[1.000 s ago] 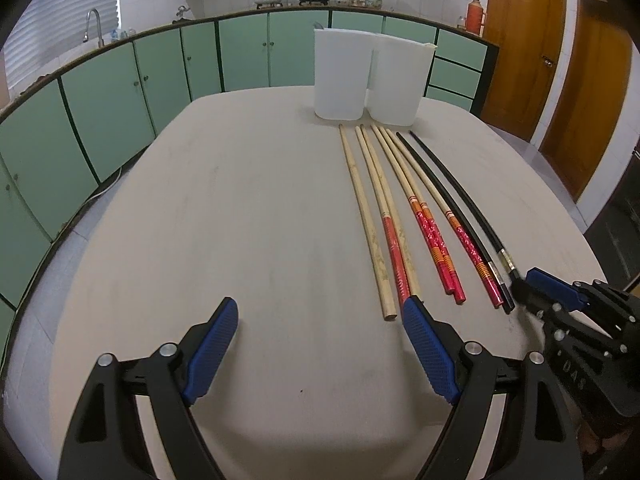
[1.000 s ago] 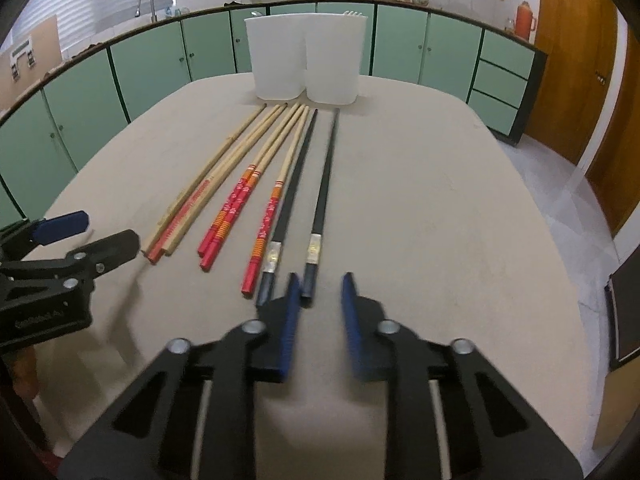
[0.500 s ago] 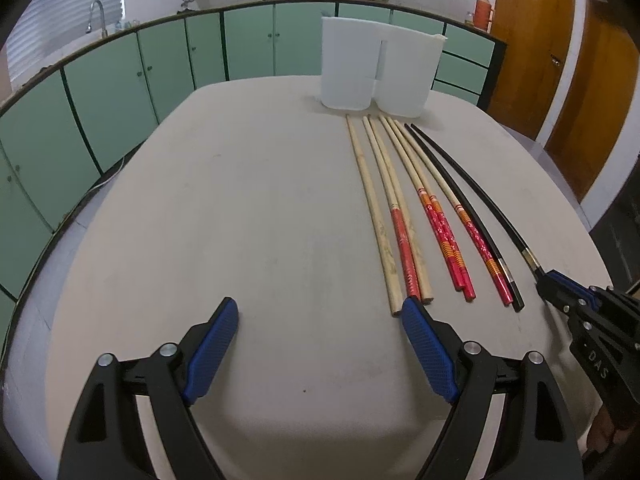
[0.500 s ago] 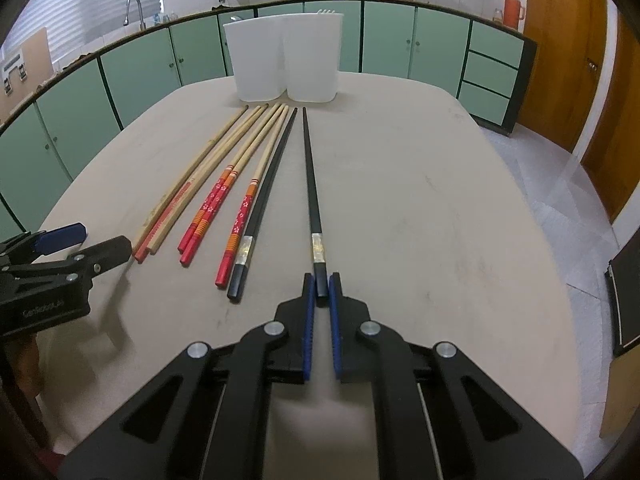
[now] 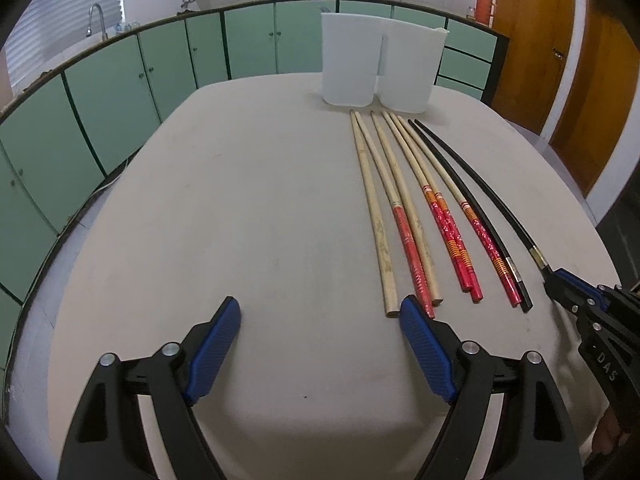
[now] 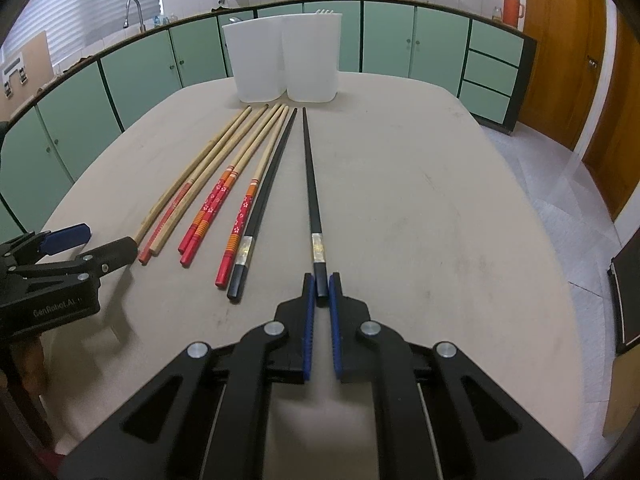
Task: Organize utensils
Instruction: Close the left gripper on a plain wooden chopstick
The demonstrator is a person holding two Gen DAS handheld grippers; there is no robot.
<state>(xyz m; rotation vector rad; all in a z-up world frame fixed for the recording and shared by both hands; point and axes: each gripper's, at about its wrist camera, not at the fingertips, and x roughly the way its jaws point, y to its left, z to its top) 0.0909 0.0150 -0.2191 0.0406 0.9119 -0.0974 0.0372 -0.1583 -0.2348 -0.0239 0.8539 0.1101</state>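
Note:
Several long chopsticks lie side by side on the beige table [image 6: 420, 208]: plain bamboo ones [image 6: 208, 160], red-handled ones [image 6: 212, 204] and a black one [image 6: 264, 200]. My right gripper [image 6: 321, 286] is shut on the thick end of a second black chopstick [image 6: 310, 176], which points away toward two white containers [image 6: 286, 60]. In the left wrist view that black chopstick [image 5: 472, 184] runs into the right gripper [image 5: 554, 278]. My left gripper [image 5: 320, 316] stands open over bare table, left of the bamboo chopsticks [image 5: 376, 216], its right pad [image 5: 424, 348] near their ends.
The white containers [image 5: 376, 64] stand at the table's far edge. Green cabinets [image 5: 120, 80] curve round the left and back, with a sink tap and pots on the counter. Brown doors [image 6: 560, 40] are at the right. A dark object [image 6: 624, 292] sits on the floor right.
My right gripper closed on the end of the right black chopstick and drew it a little to the right, apart from the other one. The left gripper stayed open and in place.

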